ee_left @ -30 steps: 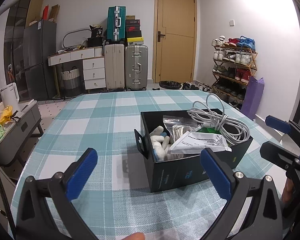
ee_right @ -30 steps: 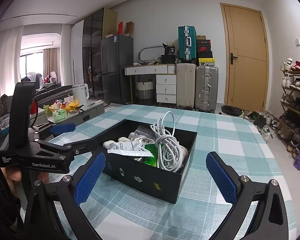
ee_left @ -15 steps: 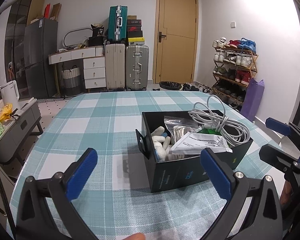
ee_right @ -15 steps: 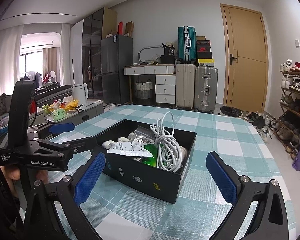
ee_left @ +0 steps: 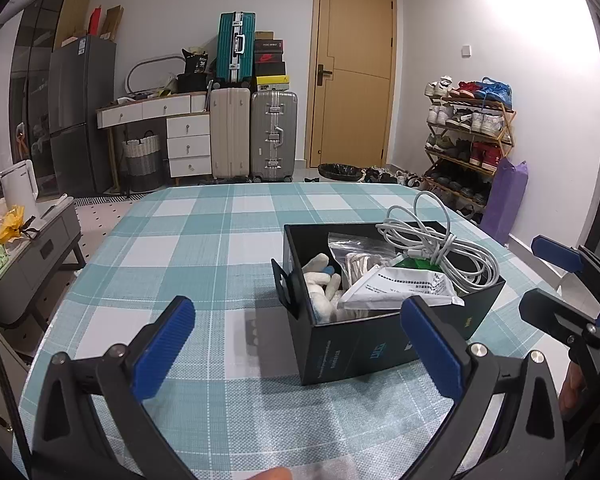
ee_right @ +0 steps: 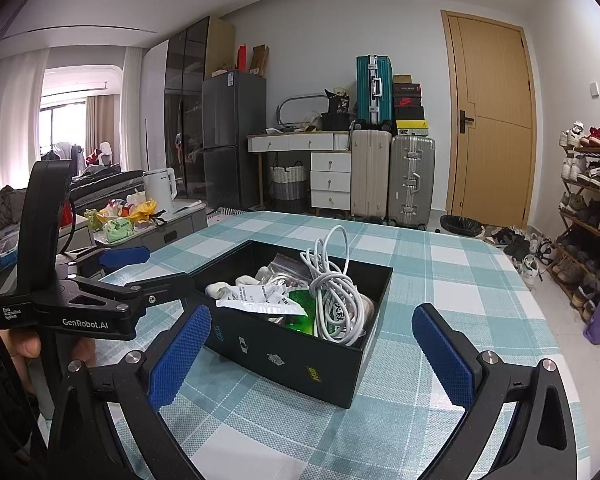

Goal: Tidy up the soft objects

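The black box sits on the checked surface, filled with a white cable, a white packet, a clear bag and white gloves; all look light and limp. The cable will likely trail, so its bundled middle seems the best hold; the packet may slip. The left gripper and right gripper hang near the box, fingers apart, empty.
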Motion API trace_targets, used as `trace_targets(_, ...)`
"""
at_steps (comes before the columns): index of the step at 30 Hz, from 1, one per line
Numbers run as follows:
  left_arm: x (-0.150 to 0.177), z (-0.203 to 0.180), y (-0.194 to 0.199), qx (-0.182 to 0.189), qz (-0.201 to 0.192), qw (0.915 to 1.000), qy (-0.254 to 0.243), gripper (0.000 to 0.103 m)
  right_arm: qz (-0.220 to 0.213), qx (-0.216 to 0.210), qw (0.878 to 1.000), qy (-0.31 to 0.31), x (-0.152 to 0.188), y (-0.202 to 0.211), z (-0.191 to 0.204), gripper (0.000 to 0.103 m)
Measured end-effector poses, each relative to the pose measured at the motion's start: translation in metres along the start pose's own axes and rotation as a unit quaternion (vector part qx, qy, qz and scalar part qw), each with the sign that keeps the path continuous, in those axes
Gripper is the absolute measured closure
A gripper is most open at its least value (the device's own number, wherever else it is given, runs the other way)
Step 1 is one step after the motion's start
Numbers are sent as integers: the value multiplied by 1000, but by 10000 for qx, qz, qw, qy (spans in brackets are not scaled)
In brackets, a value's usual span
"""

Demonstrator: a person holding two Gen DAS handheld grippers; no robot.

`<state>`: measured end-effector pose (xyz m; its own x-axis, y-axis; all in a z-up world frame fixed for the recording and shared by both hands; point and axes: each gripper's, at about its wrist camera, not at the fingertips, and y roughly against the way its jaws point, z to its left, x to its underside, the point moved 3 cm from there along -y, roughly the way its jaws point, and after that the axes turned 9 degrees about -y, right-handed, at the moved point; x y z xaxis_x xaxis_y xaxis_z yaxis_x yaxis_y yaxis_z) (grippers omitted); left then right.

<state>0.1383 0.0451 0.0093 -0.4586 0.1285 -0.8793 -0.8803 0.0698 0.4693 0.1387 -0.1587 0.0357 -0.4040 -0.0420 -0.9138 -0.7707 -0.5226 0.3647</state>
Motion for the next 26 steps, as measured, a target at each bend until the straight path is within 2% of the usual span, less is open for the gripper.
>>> trace_targets(26, 0, -1, 3, 14, -54, 10000, 37, 0, 8, -3, 10000, -1, 0, 0, 0, 0)
